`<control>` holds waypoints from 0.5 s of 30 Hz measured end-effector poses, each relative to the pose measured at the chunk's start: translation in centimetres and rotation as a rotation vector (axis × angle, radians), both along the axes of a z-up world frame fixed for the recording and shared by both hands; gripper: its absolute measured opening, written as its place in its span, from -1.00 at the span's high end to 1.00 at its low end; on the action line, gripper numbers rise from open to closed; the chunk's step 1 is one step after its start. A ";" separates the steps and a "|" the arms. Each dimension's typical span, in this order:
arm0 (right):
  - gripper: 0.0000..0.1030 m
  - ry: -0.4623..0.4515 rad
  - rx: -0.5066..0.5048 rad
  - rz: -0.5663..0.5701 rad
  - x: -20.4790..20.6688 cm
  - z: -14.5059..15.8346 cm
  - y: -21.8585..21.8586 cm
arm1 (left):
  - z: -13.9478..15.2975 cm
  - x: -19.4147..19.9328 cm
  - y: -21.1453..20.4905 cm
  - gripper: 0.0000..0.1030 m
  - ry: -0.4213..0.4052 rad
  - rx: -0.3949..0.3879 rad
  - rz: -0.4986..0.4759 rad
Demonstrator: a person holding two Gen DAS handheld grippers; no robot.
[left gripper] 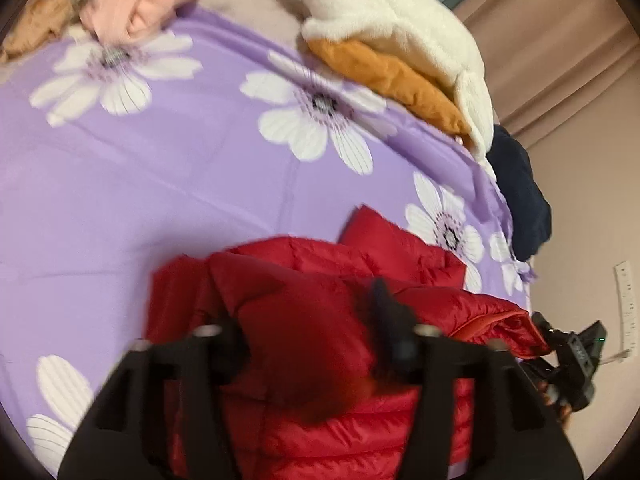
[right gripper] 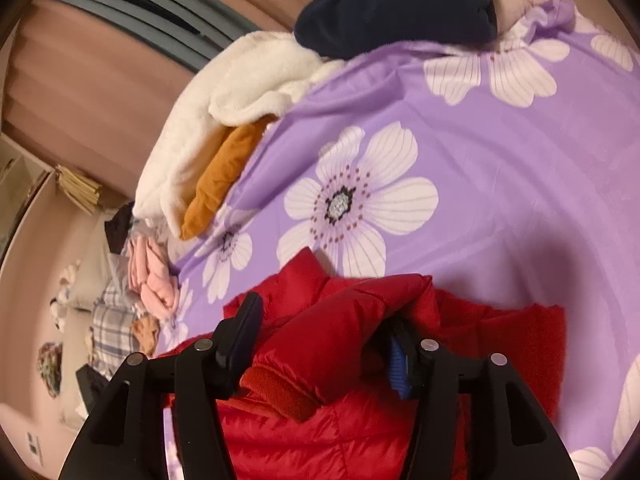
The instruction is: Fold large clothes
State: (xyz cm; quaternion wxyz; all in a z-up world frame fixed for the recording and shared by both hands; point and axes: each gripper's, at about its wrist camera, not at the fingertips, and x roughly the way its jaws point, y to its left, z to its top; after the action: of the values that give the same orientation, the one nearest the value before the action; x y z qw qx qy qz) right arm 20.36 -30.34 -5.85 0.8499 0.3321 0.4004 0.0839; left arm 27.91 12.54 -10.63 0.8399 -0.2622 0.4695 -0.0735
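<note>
Below both grippers lay the red jacket (right gripper: 320,420), bunched on a purple sheet (right gripper: 500,220). Right gripper (right gripper: 320,344) stood part-open, a sleeve between its fingers; left gripper (left gripper: 308,336) was open too, apparently gripping nothing, though blur hid details.

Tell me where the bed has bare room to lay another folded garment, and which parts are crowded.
The widest bare patch of the purple floral sheet lies beyond the red puffer jacket, short of the dark navy garment. Crowded: the edge holding the white fleece over the mustard garment, and the corner with the pink clothes.
</note>
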 end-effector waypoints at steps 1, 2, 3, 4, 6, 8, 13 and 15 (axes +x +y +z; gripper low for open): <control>-0.13 -0.003 -0.002 -0.002 0.1 0.2 0.0 | 0.3 -0.2 0.2 -0.49 -0.016 0.010 0.009; -0.14 -0.008 -0.008 -0.007 0.0 0.4 -0.1 | 0.7 -0.5 0.3 -0.60 -0.033 0.035 0.024; -0.17 -0.012 -0.013 -0.013 -0.1 0.6 -0.1 | 1.1 -0.8 0.4 -0.66 -0.049 0.076 0.041; -0.20 -0.019 -0.012 -0.021 -0.1 0.8 -0.3 | 1.6 -1.1 0.4 -0.66 -0.066 0.110 0.047; -0.23 -0.026 -0.016 -0.037 -0.1 1.2 -0.5 | 2.2 -1.8 0.2 -0.66 -0.099 0.149 0.027; -0.33 -0.038 -0.032 -0.058 -0.1 1.7 -0.7 | 2.9 -2.5 -0.3 -0.66 -0.130 0.212 0.016; -0.42 -0.096 -0.114 -0.132 -0.9 3.7 -1.3 | 4.2 -4.2 -2.0 -0.66 -0.214 0.346 -0.022; -0.42 -0.123 -0.156 -0.100 -1.4 4.2 -0.5 | 4.3 -4.8 -2.5 -0.66 -0.238 0.380 -0.040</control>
State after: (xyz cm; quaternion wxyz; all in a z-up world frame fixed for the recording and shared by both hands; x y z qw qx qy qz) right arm 18.99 -30.88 -1.62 0.8992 0.2789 0.3357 0.0303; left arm 23.09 10.04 -6.29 0.9220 -0.0795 0.3777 -0.0308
